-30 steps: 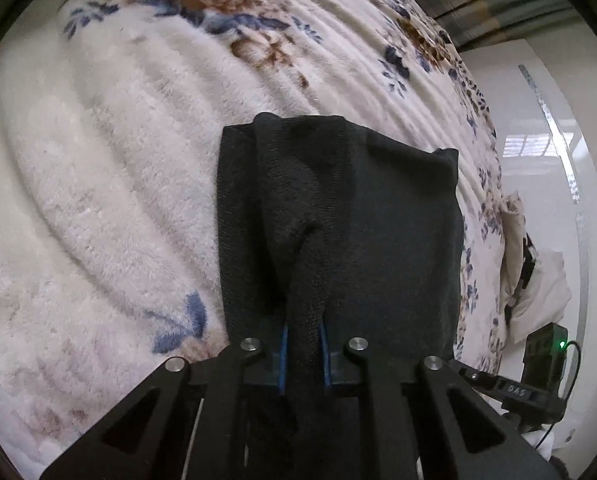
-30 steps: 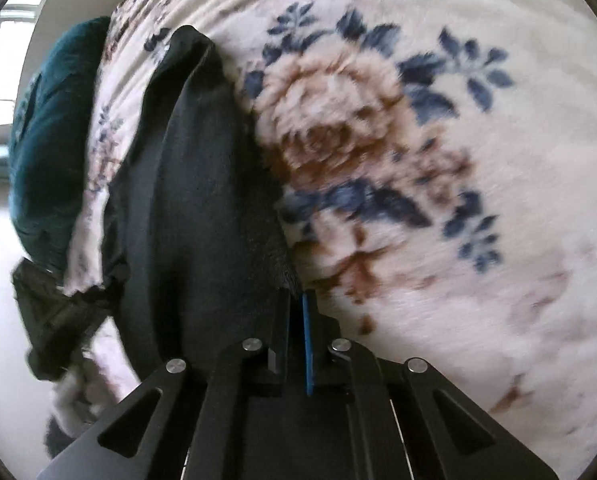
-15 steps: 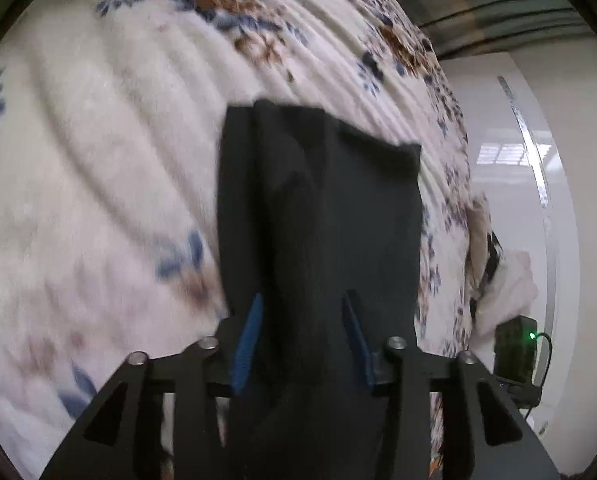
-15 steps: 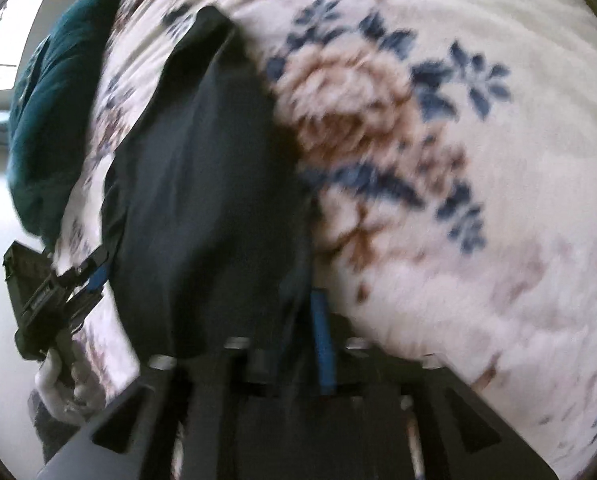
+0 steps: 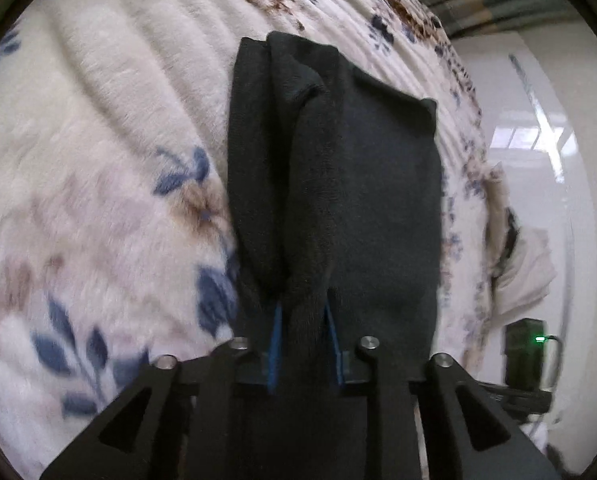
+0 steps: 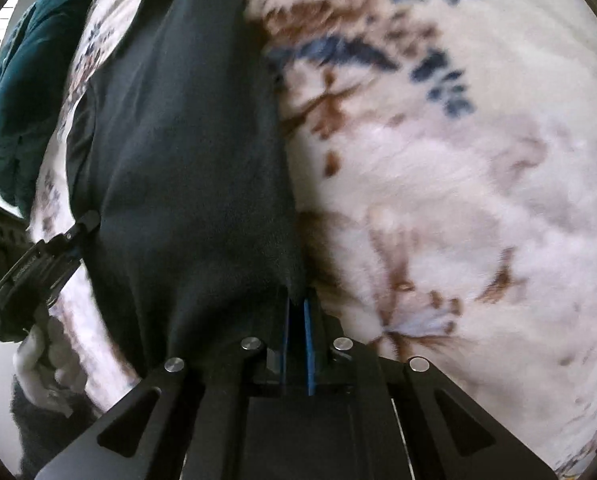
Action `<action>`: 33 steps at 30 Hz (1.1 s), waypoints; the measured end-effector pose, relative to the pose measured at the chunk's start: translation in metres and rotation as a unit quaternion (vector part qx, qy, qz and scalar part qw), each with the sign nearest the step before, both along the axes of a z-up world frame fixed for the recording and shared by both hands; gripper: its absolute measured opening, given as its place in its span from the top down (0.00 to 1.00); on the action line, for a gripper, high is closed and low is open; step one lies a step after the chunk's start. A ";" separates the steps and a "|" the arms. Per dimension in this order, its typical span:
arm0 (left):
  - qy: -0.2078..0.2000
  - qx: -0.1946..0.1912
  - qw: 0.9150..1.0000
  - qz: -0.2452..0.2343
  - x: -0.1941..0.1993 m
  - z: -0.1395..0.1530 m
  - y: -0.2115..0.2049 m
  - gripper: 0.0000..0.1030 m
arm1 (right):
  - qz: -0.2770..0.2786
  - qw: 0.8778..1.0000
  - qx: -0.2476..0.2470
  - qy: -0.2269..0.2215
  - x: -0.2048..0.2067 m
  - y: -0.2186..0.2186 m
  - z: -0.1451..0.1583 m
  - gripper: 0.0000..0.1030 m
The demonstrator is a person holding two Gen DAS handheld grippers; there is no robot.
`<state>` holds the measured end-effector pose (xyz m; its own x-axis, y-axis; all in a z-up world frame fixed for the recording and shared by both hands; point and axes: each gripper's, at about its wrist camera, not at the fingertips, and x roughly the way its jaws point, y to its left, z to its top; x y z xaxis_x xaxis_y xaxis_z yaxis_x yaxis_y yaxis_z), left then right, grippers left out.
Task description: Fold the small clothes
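Note:
A dark knit garment (image 5: 362,184) lies on a cream floral fleece blanket (image 5: 98,140). My left gripper (image 5: 303,340) is shut on a bunched ridge of the dark garment near its close edge. In the right wrist view the same garment (image 6: 186,152) stretches away to the left of centre. My right gripper (image 6: 297,332) is shut on the garment's near right corner, with the blue pads close together on the cloth. The left gripper (image 6: 38,256) also shows at the left edge of the right wrist view, at the garment's other near corner.
The blanket (image 6: 438,180) covers a bed. A teal cushion or bedding (image 6: 22,92) lies at the bed's far left in the right wrist view. A pale cloth pile (image 5: 526,264) and a black device with a green light (image 5: 526,356) sit beyond the bed's right edge.
My left gripper opened wide half a second ago and has closed again on the garment's ridge. Both grippers have pulled back toward the near side, dragging the garment over the blanket.

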<state>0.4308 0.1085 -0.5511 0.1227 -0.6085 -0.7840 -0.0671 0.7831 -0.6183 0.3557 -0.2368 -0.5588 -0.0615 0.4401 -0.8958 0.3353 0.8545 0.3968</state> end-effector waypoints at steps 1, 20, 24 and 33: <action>-0.003 -0.002 1.000 0.005 -0.008 0.006 0.004 0.74 | -0.002 1.000 0.014 0.009 0.000 0.000 0.002 0.85; 0.033 0.085 0.995 0.049 -0.185 -0.001 0.000 0.93 | -0.033 0.990 0.099 0.095 -0.206 0.006 -0.016 0.58; 0.026 0.096 0.993 0.064 -0.200 0.005 0.020 0.95 | -0.073 0.991 0.092 0.070 -0.221 -0.006 -0.008 0.95; 0.040 0.082 0.995 0.040 -0.202 0.005 0.010 0.91 | 0.019 0.997 0.026 0.067 -0.218 -0.007 0.000 0.93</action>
